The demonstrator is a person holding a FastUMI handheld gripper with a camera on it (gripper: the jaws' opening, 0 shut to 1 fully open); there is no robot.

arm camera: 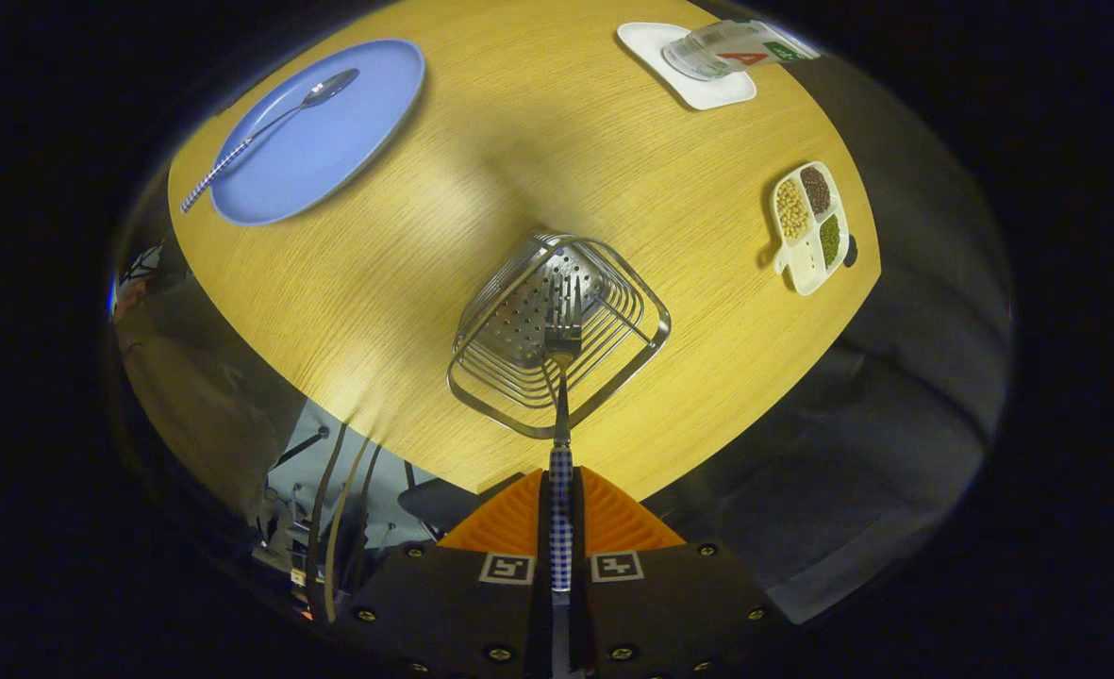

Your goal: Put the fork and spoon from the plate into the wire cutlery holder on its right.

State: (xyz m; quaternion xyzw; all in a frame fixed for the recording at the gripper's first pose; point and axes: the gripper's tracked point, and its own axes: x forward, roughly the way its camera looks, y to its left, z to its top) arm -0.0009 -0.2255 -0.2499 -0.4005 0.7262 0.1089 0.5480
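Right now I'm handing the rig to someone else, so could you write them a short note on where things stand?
Tool: shut on the fork by its checked handle, tines pointing down over the wire holder.
Spoon: lying on the blue plate, beyond the holder.
Done: fork lifted off the plate and brought above the holder.
Left: lower and release the fork into the holder, then fetch the spoon and put it in too.
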